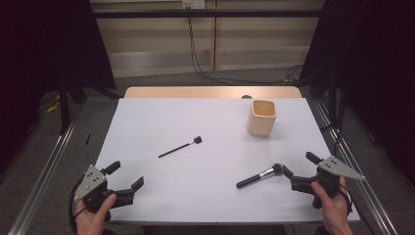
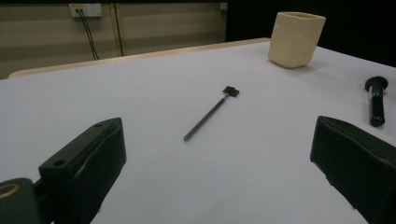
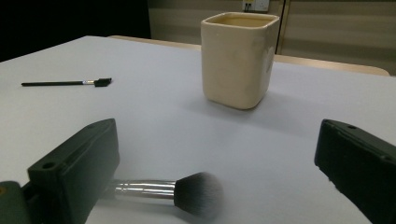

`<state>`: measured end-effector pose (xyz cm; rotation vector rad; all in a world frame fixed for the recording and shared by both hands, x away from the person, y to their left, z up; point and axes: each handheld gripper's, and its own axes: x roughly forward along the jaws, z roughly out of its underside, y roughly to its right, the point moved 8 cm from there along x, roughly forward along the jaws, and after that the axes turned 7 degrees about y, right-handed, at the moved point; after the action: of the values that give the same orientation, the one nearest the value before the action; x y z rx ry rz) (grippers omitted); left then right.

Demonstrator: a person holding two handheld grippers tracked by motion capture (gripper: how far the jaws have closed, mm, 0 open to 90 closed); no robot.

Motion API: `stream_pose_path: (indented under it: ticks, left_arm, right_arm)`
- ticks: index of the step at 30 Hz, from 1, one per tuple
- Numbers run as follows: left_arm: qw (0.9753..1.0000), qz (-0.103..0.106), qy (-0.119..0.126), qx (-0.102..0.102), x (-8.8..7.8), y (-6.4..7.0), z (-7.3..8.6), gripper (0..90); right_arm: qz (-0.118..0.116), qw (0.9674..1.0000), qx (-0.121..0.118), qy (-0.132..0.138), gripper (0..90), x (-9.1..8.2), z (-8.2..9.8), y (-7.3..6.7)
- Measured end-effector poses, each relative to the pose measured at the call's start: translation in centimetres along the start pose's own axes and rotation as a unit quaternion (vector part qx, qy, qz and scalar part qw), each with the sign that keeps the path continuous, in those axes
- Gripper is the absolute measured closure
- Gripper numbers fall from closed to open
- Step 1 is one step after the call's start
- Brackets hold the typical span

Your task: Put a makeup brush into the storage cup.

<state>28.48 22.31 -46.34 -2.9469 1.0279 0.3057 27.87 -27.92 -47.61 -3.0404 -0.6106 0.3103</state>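
A cream square cup (image 1: 262, 117) (image 2: 296, 39) (image 3: 239, 59) stands upright at the table's back right. A thin black brush with a small flat head (image 1: 179, 147) (image 2: 210, 113) (image 3: 65, 83) lies near the middle. A thicker makeup brush (image 1: 259, 176) (image 2: 376, 100) (image 3: 183, 191) with a silver ferrule and dark bristles lies at the front right. My right gripper (image 1: 299, 165) (image 3: 219, 186) is open, its jaws wide, with the bristle end just in front of them. At the front left corner my left gripper (image 1: 125, 175) (image 2: 219, 172) is open over bare table, with nothing between its jaws.
The white table top (image 1: 210, 196) has a wooden strip (image 1: 213, 92) along its far edge. Metal rails (image 1: 44, 171) run along both sides on the floor. Cables (image 1: 205, 68) hang down the back wall.
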Motion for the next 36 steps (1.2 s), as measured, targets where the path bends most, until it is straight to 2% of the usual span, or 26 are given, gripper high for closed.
stream_pose_path:
  ticks: [3,4,5,8,14,15,19,22,24,26,33,36]
  left_arm:
    - [1.0000,0.005,-0.003,0.002,0.1,0.1,0.1,3.5]
    - [0.9999,0.009,-0.002,-0.011,0.2,0.0,0.2,3.5]
    - [0.9999,0.009,-0.002,-0.011,0.2,0.0,0.2,3.5]
    - [1.0000,0.001,-0.005,0.002,0.2,-0.2,0.2,3.5]
    - [1.0000,0.002,-0.002,0.000,0.2,0.1,0.2,3.4]
    - [1.0000,-0.005,0.000,0.001,0.2,0.1,0.1,3.4]
    - [1.0000,-0.007,0.005,-0.002,0.4,0.3,0.1,3.4]
    - [0.9999,0.009,0.001,-0.012,0.8,0.9,0.3,3.2]
    - [0.9998,0.019,-0.005,-0.001,1.2,1.3,0.4,3.0]
    - [0.9995,0.030,-0.008,0.001,1.8,1.4,0.3,3.0]
    - [0.9993,0.037,-0.007,0.000,3.3,1.8,-0.5,2.1]
    - [0.9988,0.047,-0.009,0.014,4.0,2.6,-0.9,1.8]
  right_arm:
    - [0.000,1.0000,-0.003,0.003,0.0,0.1,-0.1,0.0]
    - [0.000,1.0000,-0.005,0.004,0.0,0.1,-0.1,0.0]
    - [0.000,1.0000,-0.007,0.006,0.0,0.1,-0.1,-0.1]
    - [-0.008,1.0000,-0.004,0.003,0.0,0.2,-0.1,-0.4]
    - [-0.018,0.9998,-0.002,0.004,0.0,0.4,0.0,-0.8]
    - [-0.021,0.9998,-0.004,0.002,0.0,0.5,0.0,-0.9]
    - [-0.023,0.9997,-0.005,0.002,0.0,0.5,0.0,-1.1]
    - [-0.027,0.9996,-0.011,0.002,0.0,0.4,-0.1,-1.3]
    - [-0.028,0.9995,-0.015,0.001,0.0,0.5,-0.1,-1.4]
    - [-0.032,0.9994,-0.012,-0.003,0.0,0.5,0.0,-1.5]
    - [-0.033,0.9994,-0.010,-0.004,0.0,0.6,0.1,-1.4]
    - [-0.033,0.9994,-0.011,-0.003,0.0,0.5,0.1,-1.5]
